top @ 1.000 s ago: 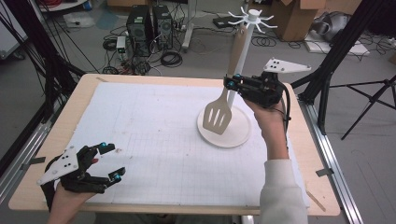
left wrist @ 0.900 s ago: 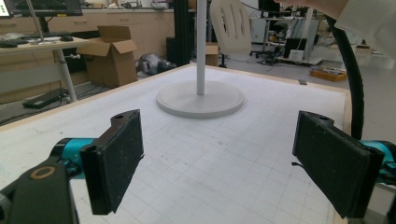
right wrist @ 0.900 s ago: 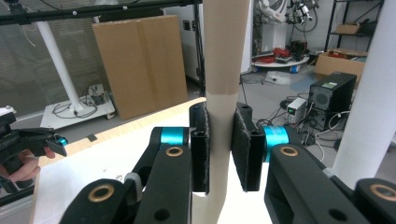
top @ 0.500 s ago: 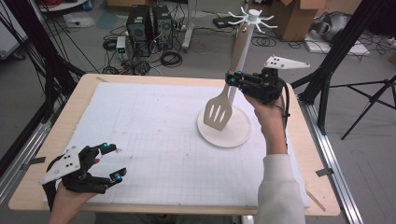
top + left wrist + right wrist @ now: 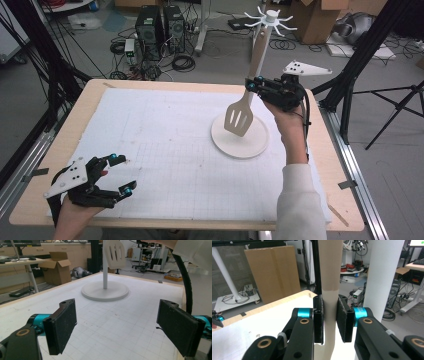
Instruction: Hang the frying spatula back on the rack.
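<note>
My right gripper [image 5: 257, 87] is clamped on the handle of the cream slotted spatula with a tan wooden handle [image 5: 240, 116]; in the right gripper view both black pads press the handle [image 5: 329, 290] from either side, with the gripper [image 5: 329, 320] closed tight around it; the spatula hangs in the air, blade down and handle tilted up toward the top of the white utensil stand with a round base and hooked crown [image 5: 239, 145]; the blade sits above the stand's round base, clear of it, just beside the stand's pole; the white pole [image 5: 384, 275] rises right beside my right jaw in the right gripper view; my right hand [image 5: 287, 112] holds that gripper over the far right part of the desk [image 5: 65, 150], a light wooden top covered by a white gridded mat [image 5: 165, 135].

My left gripper [image 5: 117, 175] rests low at the near left corner of the desk, jaws spread wide with nothing between them; from the left gripper view the gripper [image 5: 116, 325] frames bare mat, with the stand's base [image 5: 105, 291] and the slotted blade [image 5: 115, 253] well ahead; my left hand [image 5: 75, 215] grips it from below.
</note>
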Available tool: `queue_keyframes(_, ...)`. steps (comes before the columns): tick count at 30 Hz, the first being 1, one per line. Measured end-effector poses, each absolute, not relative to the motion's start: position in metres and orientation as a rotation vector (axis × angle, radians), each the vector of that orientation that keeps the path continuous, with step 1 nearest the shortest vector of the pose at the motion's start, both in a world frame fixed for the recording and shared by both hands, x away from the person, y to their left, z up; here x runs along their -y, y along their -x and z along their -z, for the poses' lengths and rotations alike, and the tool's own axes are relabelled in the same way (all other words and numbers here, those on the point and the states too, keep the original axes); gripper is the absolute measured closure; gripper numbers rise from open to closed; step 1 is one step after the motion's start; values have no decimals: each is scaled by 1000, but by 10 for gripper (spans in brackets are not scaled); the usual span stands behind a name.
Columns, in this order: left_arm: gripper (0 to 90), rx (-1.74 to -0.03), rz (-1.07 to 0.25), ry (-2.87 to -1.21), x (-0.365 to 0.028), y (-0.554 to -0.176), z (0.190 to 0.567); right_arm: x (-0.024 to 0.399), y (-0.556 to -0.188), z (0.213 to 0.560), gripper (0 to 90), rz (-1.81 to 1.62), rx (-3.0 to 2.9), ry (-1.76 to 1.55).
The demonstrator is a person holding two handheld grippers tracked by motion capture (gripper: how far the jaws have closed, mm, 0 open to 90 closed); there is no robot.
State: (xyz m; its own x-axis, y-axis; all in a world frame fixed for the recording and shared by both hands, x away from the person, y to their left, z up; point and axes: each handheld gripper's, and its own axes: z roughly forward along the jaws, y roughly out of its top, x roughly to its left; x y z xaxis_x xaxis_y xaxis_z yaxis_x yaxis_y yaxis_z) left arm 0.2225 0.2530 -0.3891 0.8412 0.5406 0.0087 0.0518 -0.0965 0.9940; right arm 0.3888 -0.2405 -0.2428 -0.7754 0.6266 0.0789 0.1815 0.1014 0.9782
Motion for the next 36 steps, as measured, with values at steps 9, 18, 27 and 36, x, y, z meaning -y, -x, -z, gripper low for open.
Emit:
queue_keyframes(9,167,-497,-462,-1638,-255,-224,389,248,-375,246,434,-1702,-1983,-811)
queue_keyframes(18,162,-527,-475,-1615,-261,-231,391,272,-339,276,290,-1625,-1907,-843)
queue_keyframes(27,162,-556,-505,-1612,-260,-243,395,276,-292,321,264,-1613,-1952,-788)
queue_keyframes(36,165,-568,-526,-1612,-262,-246,400,264,-253,377,210,-1559,-1987,-799)
